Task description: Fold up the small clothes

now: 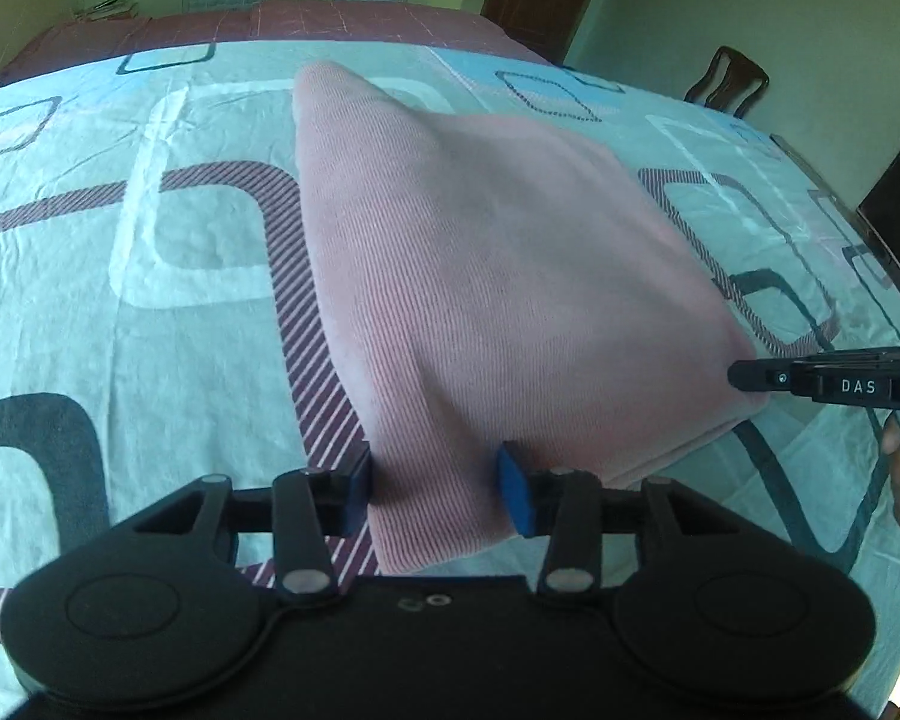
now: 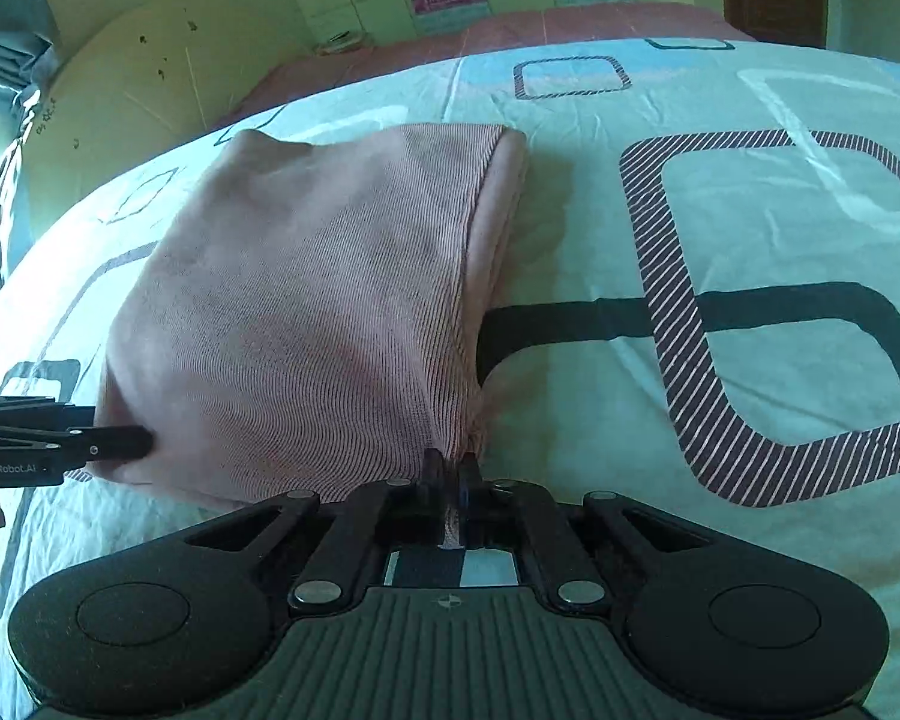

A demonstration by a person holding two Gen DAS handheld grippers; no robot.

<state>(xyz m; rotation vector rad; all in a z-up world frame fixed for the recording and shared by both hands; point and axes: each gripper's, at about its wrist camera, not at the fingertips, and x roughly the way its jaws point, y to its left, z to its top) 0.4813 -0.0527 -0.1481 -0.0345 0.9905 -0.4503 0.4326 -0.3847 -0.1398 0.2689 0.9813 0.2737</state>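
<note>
The right gripper (image 2: 450,471) is pinching a bunched corner of the pink garment (image 2: 306,312), which stretches ahead over the bed (image 2: 750,228). The left gripper (image 1: 435,483) is spread, the cloth's other near corner lying loose between its pads (image 1: 516,498), probably readying a matching hold for the fold.

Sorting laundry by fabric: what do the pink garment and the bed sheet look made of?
Pink garment: apparently a soft ribbed knit, matte; fine parallel ribs show. Bed sheet: likely thin woven cotton or a blend, matte, printed with squares; fine creases show. Fibre can't be confirmed.

Pink garment (image 2: 306,312) in pinched jaws
</note>
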